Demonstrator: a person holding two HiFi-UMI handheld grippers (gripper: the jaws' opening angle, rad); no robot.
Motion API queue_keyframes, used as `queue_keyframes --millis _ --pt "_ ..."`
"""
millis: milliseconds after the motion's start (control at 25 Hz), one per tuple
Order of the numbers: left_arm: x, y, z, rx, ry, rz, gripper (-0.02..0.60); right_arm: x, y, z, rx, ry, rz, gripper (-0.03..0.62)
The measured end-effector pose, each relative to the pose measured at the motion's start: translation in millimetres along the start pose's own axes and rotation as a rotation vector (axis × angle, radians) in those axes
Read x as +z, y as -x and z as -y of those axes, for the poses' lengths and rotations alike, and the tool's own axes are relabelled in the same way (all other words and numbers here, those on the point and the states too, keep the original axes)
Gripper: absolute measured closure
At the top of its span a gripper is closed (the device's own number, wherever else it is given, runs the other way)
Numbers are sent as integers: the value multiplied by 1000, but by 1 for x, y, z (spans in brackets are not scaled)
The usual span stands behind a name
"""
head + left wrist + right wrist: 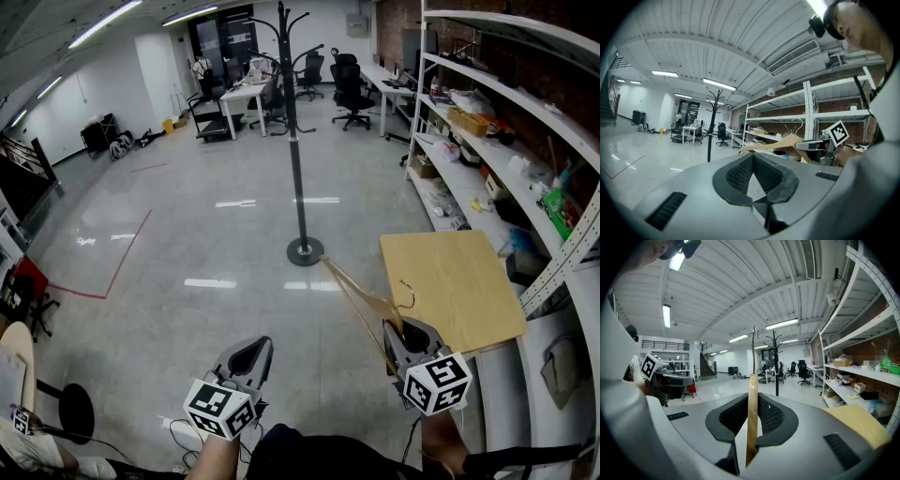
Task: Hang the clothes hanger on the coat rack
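Holding the wooden hanger (361,298) is your right gripper (401,336). Its jaws are squeezed tight on the flat wood, maybe close to the middle under the hook (409,292), though that spot is hard to see. One long arm of the hanger sticks out toward the coat rack (295,141), which stands well away across the shiny floor. Your left gripper (251,358) has its jaws together with nothing in them. I think the hanger is light, hard and a bit smooth, so it could twist in your grip. Hold it near the middle and leave the hook free.
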State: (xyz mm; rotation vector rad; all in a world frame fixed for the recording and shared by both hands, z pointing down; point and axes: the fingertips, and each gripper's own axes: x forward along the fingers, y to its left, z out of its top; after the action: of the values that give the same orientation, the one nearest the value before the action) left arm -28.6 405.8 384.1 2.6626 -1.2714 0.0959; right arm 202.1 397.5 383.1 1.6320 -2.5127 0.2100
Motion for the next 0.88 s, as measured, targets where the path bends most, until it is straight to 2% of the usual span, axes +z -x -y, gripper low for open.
queue_keyframes --millis 200,400,720,880 --pt "-3 -17 -3 -8 5 -15 580 2 -11 11 2 0 1 537" --pt "-5 -45 -23 -31 20 -15 580 3 -40 20 -12 4 -12 537" --pt "8 -107 -94 -66 36 28 580 18 -122 37 -39 38 -31 537" --pt "16 -130 -136 -85 76 28 580 36 -171 42 -57 37 -32 537"
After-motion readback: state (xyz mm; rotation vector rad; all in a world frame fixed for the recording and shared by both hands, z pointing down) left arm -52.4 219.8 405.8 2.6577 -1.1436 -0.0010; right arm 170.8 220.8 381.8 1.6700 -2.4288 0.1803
